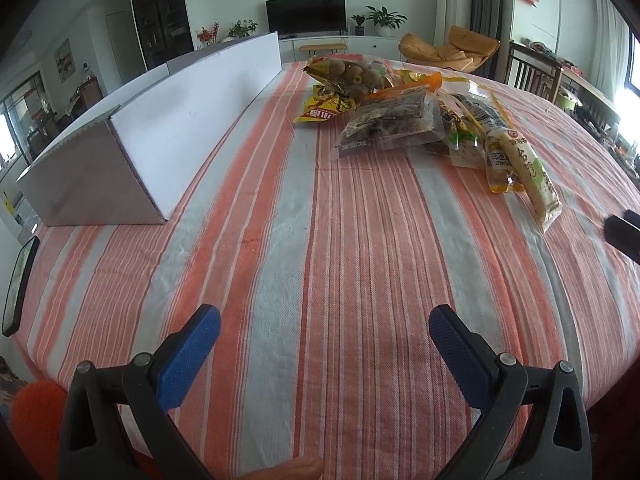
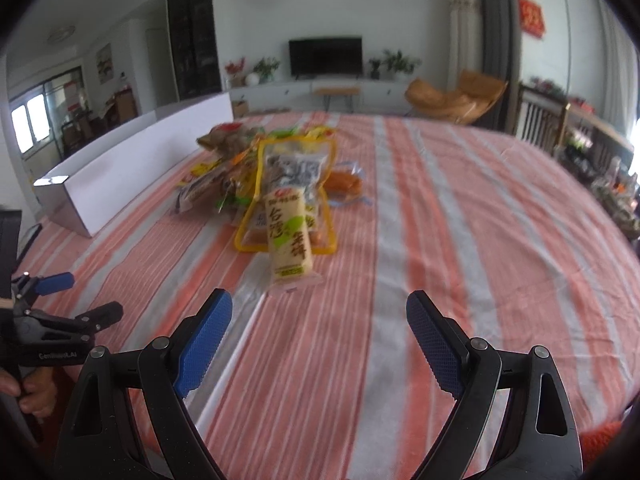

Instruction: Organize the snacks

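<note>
On the striped tablecloth [image 1: 320,240], your snack packets [image 1: 400,116] lie piled beside the white box [image 1: 192,120]; your left gripper [image 1: 324,344] and right gripper [image 2: 320,328] both gape wide, empty.

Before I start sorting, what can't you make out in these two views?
- Inside of the white box: both views, its wall hides it.
- Snack pile: right wrist view blurred, lower packets overlapped.
- Right gripper: left wrist view, cut by the edge.
</note>
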`<move>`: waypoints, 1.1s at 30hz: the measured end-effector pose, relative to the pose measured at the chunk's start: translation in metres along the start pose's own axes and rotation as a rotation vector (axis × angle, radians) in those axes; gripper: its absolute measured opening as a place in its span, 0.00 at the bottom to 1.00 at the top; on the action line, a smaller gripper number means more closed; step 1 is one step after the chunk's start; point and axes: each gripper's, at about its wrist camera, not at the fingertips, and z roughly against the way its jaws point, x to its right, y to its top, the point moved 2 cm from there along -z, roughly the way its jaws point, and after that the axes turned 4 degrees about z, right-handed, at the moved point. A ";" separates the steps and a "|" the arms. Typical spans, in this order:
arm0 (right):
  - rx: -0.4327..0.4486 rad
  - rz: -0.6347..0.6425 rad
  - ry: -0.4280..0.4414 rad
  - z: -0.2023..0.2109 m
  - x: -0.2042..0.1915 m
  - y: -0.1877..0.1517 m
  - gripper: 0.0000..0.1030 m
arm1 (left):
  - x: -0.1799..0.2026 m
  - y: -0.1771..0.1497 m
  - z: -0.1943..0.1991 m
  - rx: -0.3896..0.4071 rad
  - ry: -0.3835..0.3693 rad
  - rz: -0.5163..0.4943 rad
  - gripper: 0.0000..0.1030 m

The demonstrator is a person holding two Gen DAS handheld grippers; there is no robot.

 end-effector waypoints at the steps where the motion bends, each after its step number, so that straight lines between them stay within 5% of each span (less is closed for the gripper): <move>1: -0.038 -0.018 0.032 -0.010 0.003 0.005 0.88 | -0.001 0.001 -0.002 -0.003 -0.002 0.004 1.00; 6: -0.222 -0.026 0.137 -0.064 0.007 0.027 0.88 | -0.002 0.005 -0.009 -0.015 0.007 0.004 1.00; 10: -0.324 0.012 0.126 -0.098 0.003 0.036 0.88 | -0.004 0.007 -0.014 -0.021 0.005 0.014 1.00; 18: -0.281 0.114 0.044 -0.101 -0.007 0.030 0.90 | -0.008 0.010 -0.020 -0.046 -0.018 0.043 1.00; 33: -0.234 0.115 0.042 -0.101 -0.004 0.028 0.90 | -0.009 0.005 -0.018 -0.047 -0.016 0.041 1.00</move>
